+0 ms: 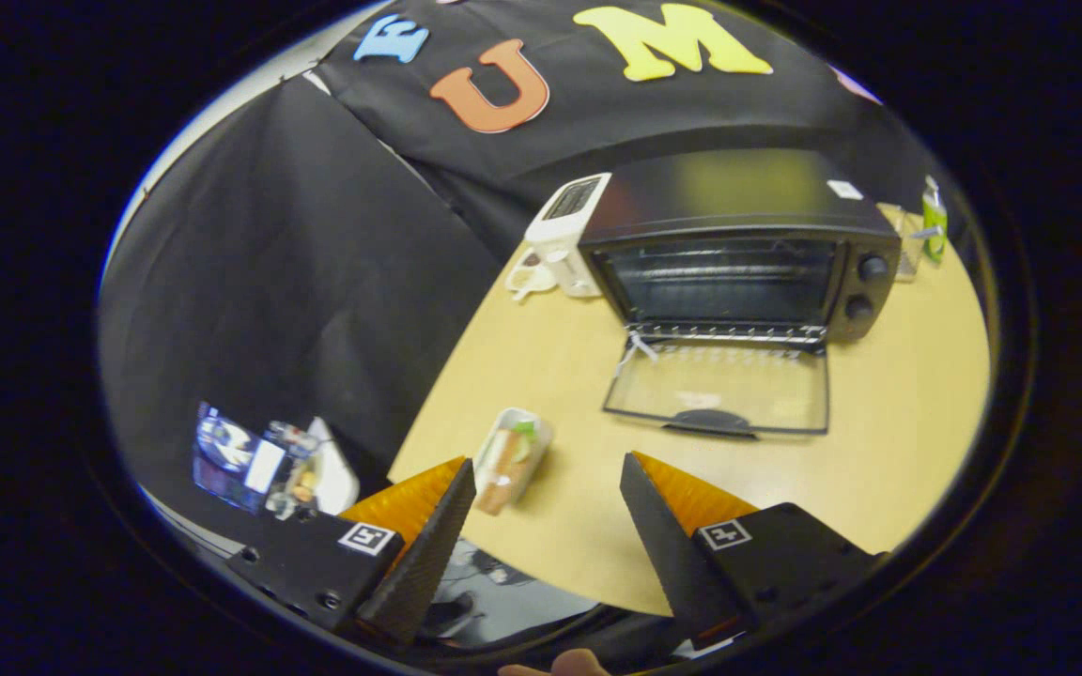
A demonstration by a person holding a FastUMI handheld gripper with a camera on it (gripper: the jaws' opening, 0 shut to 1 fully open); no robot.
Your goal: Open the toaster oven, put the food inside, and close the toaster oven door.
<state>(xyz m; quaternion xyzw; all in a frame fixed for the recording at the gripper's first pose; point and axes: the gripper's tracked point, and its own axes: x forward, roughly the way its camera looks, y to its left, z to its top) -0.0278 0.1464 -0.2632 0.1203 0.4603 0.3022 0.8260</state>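
A pale wooden table (879, 422) sits against black cloth, and the toaster oven (738, 253) at its far side is already open, its glass door (719, 390) folded flat toward us. The food, a wrapped sandwich (508, 460), lies near the table's left edge, just ahead of the left finger. The gripper (548, 488) is spread wide, holding nothing. Pickup, loading and closing all remain.

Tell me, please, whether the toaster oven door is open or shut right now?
Open. The toaster oven door lies folded down flat on the table, its rack exposed, beyond the open, empty claw.
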